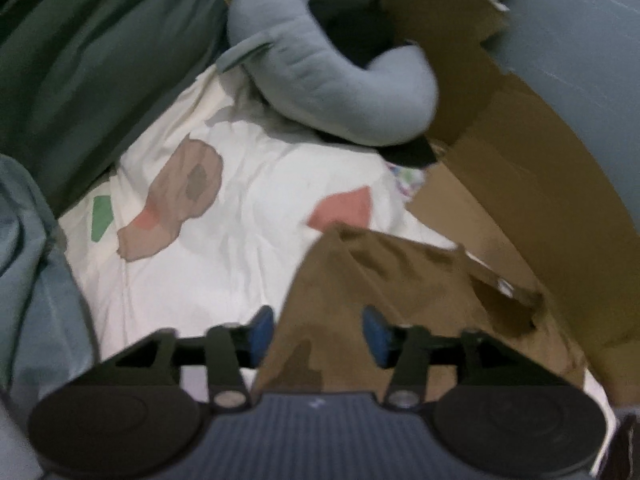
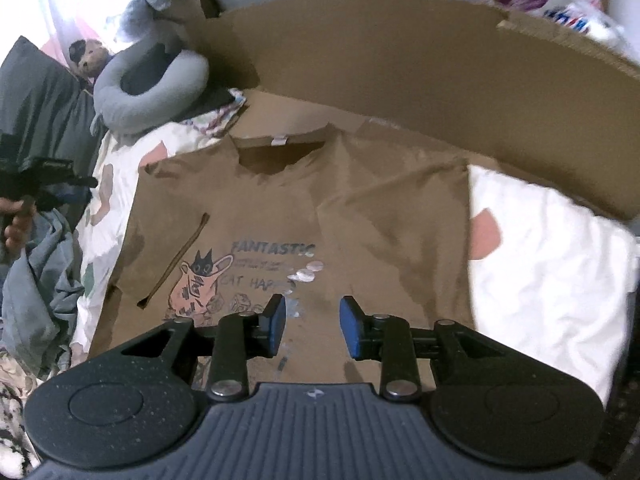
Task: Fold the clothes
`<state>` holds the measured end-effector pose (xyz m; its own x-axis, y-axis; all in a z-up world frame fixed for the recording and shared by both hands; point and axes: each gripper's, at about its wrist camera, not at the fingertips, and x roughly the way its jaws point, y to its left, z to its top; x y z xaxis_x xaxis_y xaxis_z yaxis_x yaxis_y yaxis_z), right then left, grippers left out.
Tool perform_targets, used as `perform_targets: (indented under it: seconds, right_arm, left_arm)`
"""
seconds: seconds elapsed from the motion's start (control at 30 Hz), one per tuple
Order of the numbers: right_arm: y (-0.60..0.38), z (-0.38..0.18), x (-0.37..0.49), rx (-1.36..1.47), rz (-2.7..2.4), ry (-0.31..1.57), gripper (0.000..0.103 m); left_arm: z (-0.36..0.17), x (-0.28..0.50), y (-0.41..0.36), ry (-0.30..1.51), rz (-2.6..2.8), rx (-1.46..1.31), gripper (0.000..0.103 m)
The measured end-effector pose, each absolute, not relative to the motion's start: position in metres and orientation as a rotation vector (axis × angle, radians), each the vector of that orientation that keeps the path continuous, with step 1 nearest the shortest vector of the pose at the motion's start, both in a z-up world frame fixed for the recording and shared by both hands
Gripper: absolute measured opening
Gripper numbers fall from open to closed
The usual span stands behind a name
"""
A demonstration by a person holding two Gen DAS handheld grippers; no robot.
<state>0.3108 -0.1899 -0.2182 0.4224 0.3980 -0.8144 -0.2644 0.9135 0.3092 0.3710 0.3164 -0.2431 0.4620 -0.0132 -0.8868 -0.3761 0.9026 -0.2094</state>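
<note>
Brown cat-print T-shirt [image 2: 340, 208] flat, front up, on bedding

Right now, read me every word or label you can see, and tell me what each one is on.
"FANTASTIC": on the brown T-shirt, above the cat print.
"CAT HAP...": on the T-shirt beside the cat; the rest is hidden under pale spots.
Small lines under "FANTASTIC": too blurred to read.
Neck tag: white, no legible text.
Plastic bag at top right: blue and red lettering, too blurred to read.
Left wrist view: no text.
</note>
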Motion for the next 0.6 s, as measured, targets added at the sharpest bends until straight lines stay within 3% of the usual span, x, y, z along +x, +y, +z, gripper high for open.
perform_targets:
  seconds: [0.27, 0.6]
  right_arm:
    - [-0.223, -0.150, 0.293, 0.172, 0.392, 1.007, 0.042]
    - [-0.258, -0.053, 0.264, 0.245, 0.433, 0.962, 0.054]
  left_arm:
    - [-0.176, 0.310, 0.294, 1.108, 0.219, -0.407, 0.073]
    - [-0.080, 0.234, 0.287, 1.090, 0.240, -0.443, 0.079]
